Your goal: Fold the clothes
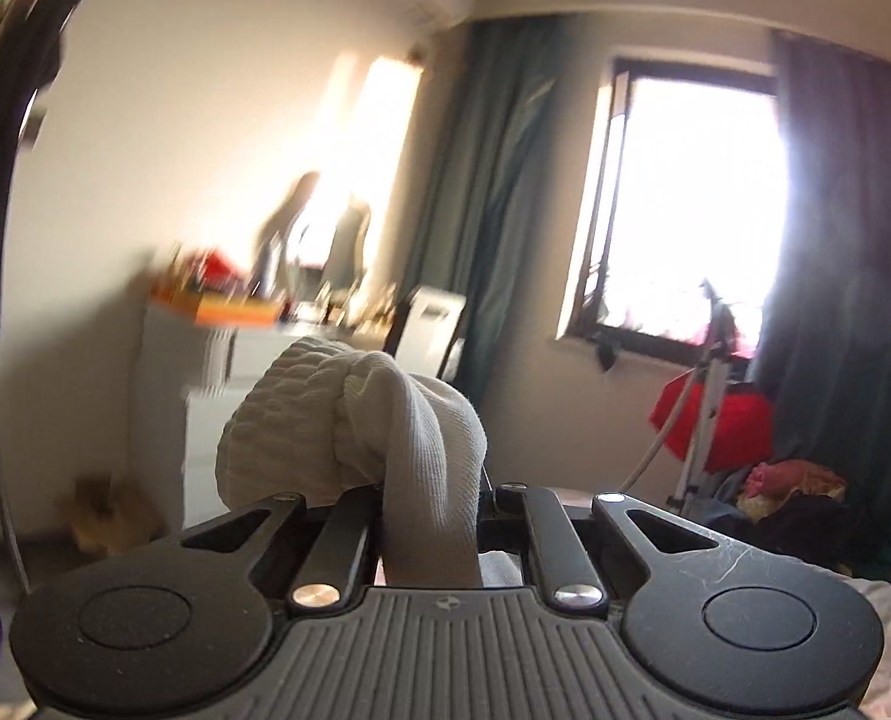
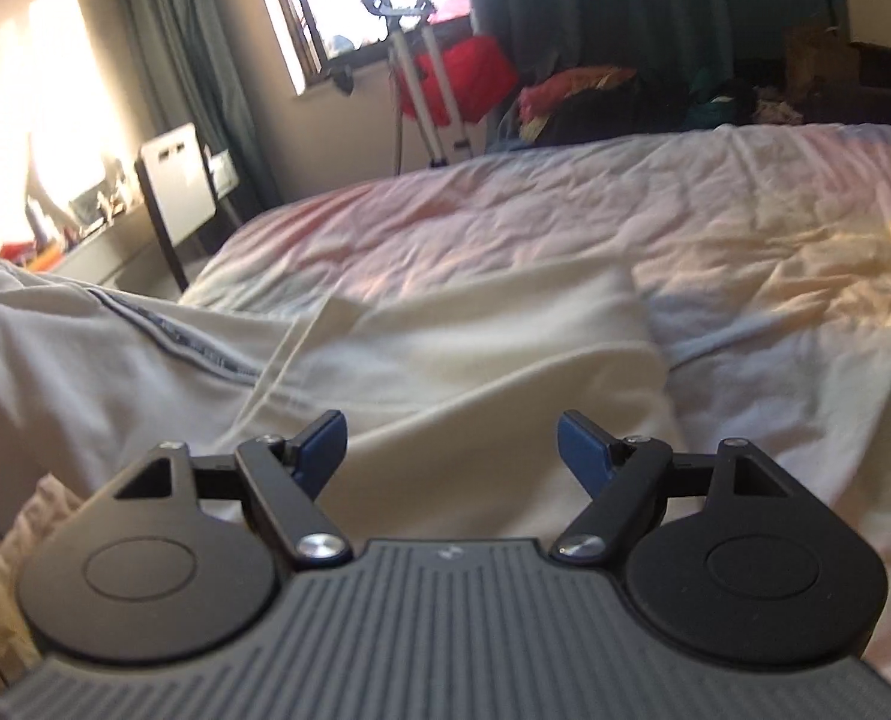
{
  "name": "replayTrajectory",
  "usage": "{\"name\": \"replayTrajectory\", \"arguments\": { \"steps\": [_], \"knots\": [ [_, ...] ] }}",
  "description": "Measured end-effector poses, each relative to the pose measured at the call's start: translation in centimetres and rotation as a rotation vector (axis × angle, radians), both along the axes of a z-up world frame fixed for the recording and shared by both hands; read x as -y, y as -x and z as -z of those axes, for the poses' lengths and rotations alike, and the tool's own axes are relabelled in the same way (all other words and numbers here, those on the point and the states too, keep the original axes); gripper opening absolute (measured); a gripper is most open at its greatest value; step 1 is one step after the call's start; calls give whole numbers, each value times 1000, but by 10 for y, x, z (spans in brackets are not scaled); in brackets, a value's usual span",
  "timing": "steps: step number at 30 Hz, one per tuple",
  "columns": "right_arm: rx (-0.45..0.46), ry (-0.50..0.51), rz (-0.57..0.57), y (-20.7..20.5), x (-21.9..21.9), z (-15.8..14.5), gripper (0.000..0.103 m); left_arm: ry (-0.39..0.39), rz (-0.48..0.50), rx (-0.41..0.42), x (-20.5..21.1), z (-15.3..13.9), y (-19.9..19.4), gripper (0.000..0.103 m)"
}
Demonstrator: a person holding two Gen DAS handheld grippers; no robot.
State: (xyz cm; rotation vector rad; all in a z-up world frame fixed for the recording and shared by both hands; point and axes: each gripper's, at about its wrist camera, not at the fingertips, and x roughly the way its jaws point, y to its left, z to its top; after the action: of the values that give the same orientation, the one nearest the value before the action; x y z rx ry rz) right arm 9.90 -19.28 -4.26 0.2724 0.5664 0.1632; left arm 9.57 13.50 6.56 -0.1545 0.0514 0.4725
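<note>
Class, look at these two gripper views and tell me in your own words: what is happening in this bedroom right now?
A person is folding laundry on a bed using two handheld grippers. The left gripper is shut on a bunched piece of cream ribbed knit fabric, lifted up towards the room. The right gripper is open and holds nothing, its blue-padded fingers spread above a cream garment with a dark-trimmed seam lying partly folded on the wrinkled pale pink bedsheet. The fold does not look finished.

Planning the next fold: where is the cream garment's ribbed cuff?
Left wrist view, centre: the ribbed cuff is pinched in the left gripper, bunched above its fingers.
</note>
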Motion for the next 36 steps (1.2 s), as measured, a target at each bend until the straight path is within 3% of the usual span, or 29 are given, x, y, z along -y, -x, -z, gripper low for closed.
{"name": "replayTrajectory", "arguments": {
  "steps": [6, 8, 12, 17, 21, 25, 26, 28, 29, 30, 33, 36],
  "knots": [
    [45, -109, 111, 6, 49, -18, 79, -114, 92, 85, 110, -18, 2, 9],
    [55, -156, 154, 6, 69, -20, 79, -147, 138, 102, 149, -11, 4, 9],
    [68, -256, 235, 8, 107, -22, 80, -270, 234, 88, 229, 30, 1, 9],
    [67, -351, 279, 5, 135, -15, 81, -364, 406, -55, 302, 102, -12, 9],
    [52, -373, 249, -2, 136, -8, 81, -268, 603, -278, 317, 149, -44, 12],
    [18, -407, 209, -12, 136, 2, 81, -240, 634, -314, 315, 151, -55, 18],
    [10, -425, 204, -14, 136, 4, 81, -226, 660, -341, 310, 148, -58, 23],
    [0, -454, 196, -17, 136, 7, 81, -237, 699, -400, 292, 143, -54, 42],
    [-3, -462, 189, -18, 135, 7, 81, -257, 698, -414, 284, 140, -49, 60],
    [-5, -467, 181, -18, 134, 8, 81, -278, 693, -422, 274, 138, -47, 71],
    [-12, -455, 172, -18, 129, 7, 81, -294, 683, -456, 252, 129, -36, 78],
    [-19, -437, 177, -19, 126, 8, 81, -234, 653, -527, 246, 106, -25, 82]
  ]
}}
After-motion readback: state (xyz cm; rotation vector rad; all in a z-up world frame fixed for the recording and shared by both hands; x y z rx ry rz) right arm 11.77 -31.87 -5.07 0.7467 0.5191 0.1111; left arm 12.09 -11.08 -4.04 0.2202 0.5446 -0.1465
